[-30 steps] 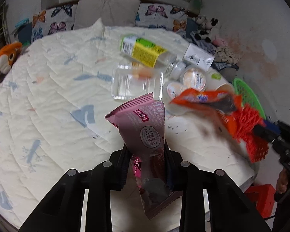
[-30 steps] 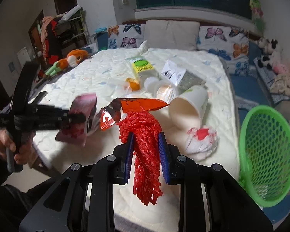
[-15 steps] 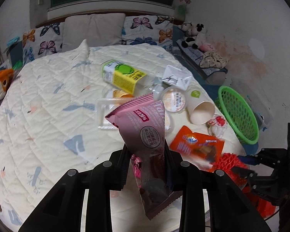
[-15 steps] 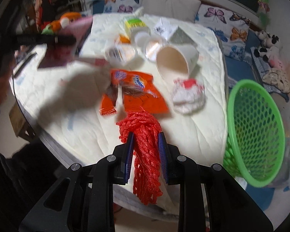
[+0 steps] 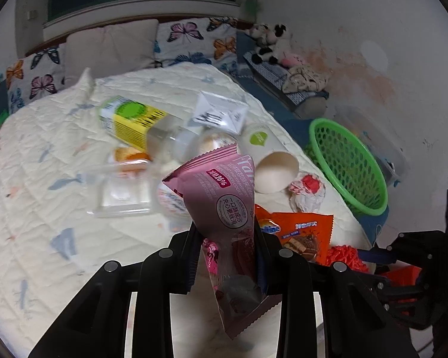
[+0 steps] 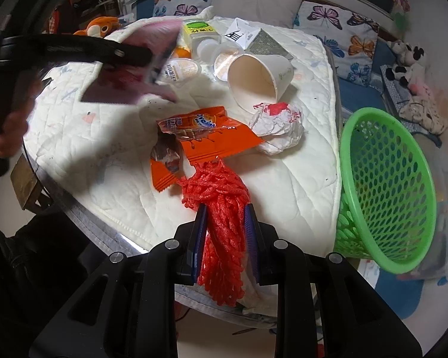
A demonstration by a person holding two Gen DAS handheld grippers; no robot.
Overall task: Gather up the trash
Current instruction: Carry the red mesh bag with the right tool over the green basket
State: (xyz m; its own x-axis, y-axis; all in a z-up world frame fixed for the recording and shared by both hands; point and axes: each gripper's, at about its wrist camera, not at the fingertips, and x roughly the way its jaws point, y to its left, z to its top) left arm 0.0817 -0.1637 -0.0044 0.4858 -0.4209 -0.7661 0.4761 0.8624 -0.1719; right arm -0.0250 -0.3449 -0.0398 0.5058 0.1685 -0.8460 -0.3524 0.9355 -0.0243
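My left gripper (image 5: 227, 232) is shut on a pink snack wrapper (image 5: 221, 197), held above the bed. My right gripper (image 6: 225, 213) is shut on a red foam net (image 6: 221, 208) over the bed's near edge. In the right wrist view the left gripper (image 6: 146, 56) and its blurred pink wrapper (image 6: 152, 38) hover at the upper left. An orange snack wrapper (image 6: 203, 137), a crumpled white paper (image 6: 279, 126) and a tipped paper cup (image 6: 258, 79) lie on the quilt. The green basket (image 6: 385, 185) stands tilted on the floor, right of the bed.
Further back on the quilt lie a yellow-green bottle (image 5: 131, 122), a clear plastic tray (image 5: 122, 191), small round cups (image 6: 224, 61) and a white carton (image 5: 218, 115). Pillows (image 5: 110, 47) and plush toys (image 5: 268, 41) line the far side. A hand (image 6: 6, 128) holds the left tool.
The left gripper has swung right with the pink wrapper, bringing the green basket into view. The right gripper has dipped toward the bed edge; the orange wrapper that hung at the net now lies on the quilt.
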